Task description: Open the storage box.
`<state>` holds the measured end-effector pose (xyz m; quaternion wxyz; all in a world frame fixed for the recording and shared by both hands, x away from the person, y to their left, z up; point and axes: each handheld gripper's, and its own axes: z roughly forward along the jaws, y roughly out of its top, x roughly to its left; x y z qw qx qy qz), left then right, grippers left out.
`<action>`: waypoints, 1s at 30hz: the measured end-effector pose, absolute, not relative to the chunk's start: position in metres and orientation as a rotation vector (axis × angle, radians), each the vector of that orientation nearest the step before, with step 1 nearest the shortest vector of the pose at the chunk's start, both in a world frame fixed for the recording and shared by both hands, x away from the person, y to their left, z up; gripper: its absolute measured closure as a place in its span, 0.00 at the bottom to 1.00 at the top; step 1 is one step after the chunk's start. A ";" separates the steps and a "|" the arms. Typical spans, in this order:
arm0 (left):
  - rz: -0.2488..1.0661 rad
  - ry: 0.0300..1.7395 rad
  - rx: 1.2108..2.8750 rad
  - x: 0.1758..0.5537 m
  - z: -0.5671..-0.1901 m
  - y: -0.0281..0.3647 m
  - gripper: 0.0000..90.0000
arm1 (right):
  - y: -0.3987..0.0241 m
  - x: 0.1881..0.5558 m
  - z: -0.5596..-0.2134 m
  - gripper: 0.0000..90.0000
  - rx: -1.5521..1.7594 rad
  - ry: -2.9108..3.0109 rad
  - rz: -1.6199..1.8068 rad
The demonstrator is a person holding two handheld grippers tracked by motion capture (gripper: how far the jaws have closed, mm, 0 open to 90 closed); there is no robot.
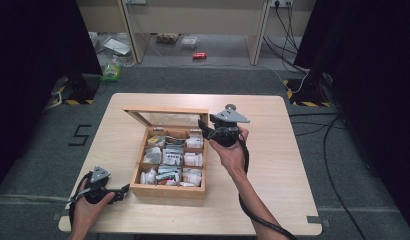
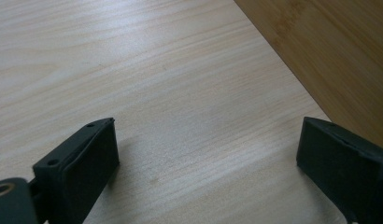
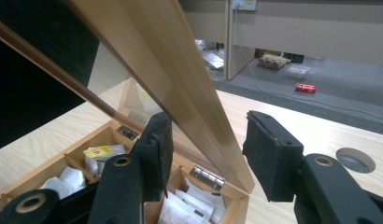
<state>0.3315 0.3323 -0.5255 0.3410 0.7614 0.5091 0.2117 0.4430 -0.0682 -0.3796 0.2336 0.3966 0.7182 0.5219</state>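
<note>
High view: your wooden box sits mid-table, w/ its glass lid raised at the far side. Compartments hold tea packets. Your right gripper is up at the lid's right end, near the far-right corner of the box; your right hand is beside the box's right wall. Your left gripper lies low on the table just off the box's near-left corner, held in your left hand.

Left gripper view: jaws wide apart, nothing btwn them but bare tabletop. The box wall runs along the upper right, beside the right-hand jaw; can't tell if it touches.

Right gripper view: jaws parted, straddling the lid's wooden frame. The frame edge runs btwn the pads; left pad is on the glass side, right pad stands off from the frame. Hinge and packets sit below.
</note>
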 end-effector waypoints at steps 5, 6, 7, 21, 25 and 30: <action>0.551 1.325 1.980 0.331 -0.526 0.332 0.06 | -0.067 0.448 -0.380 0.59 1.113 1.966 1.440; 0.551 1.325 1.981 0.331 -0.526 0.332 0.06 | -0.066 0.449 -0.380 0.59 1.115 1.966 1.440; 0.551 1.325 1.980 0.331 -0.525 0.332 0.06 | -0.066 0.451 -0.380 0.59 1.121 1.969 1.432; 0.550 1.325 1.980 0.331 -0.526 0.332 0.06 | -0.059 0.465 -0.377 0.59 1.156 1.960 1.411; 0.550 1.325 1.980 0.331 -0.526 0.332 0.06 | -0.059 0.469 -0.377 0.59 1.175 1.953 1.412; 0.550 1.324 1.980 0.331 -0.526 0.332 0.06 | -0.059 0.473 -0.376 0.59 1.195 1.951 1.411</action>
